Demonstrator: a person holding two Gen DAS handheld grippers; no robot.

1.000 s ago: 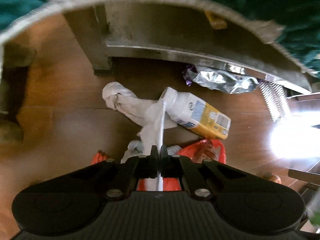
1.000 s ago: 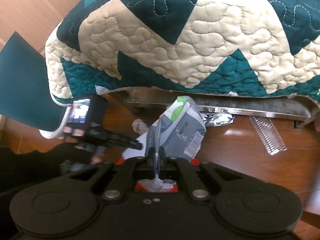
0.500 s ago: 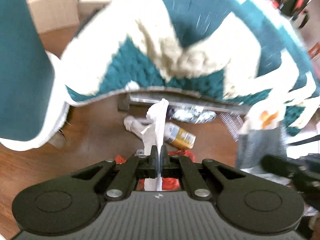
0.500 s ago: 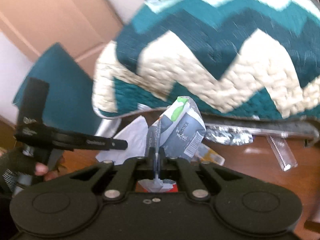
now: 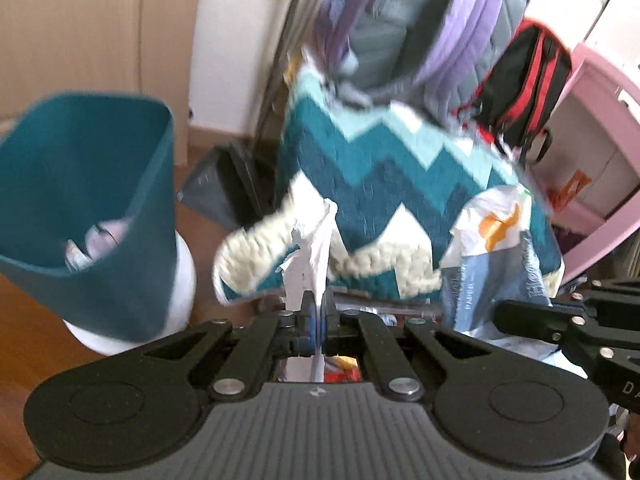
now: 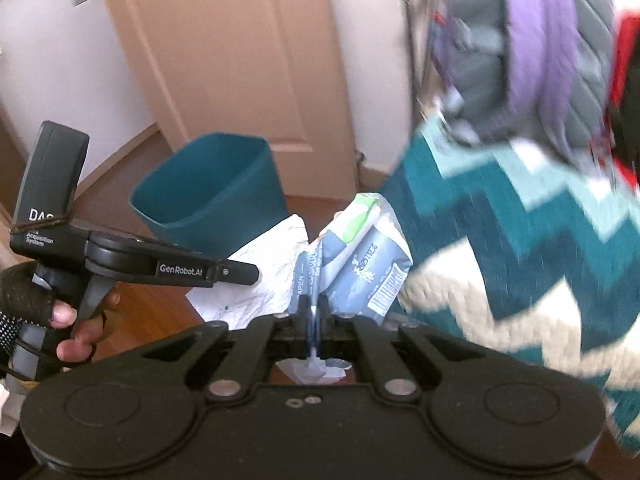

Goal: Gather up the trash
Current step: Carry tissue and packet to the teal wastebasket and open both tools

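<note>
A bedroom in a home is indicated. A bed is seen covered by a quilted bedspread (image 5: 400, 184) in teal, cream and pale blue zigzags, its edge hanging over the frame. Backpacks are stacked on it — a grey and purple backpack (image 5: 424, 20) and a black and red backpack (image 5: 524, 84). A wooden floor (image 6: 152, 300), a beige panelled door (image 6: 240, 48) and white walls are shown. A teal waste bin (image 5: 80, 200) is placed on the floor, and pink furniture (image 5: 592, 120) is glimpsed at the right edge.
</note>
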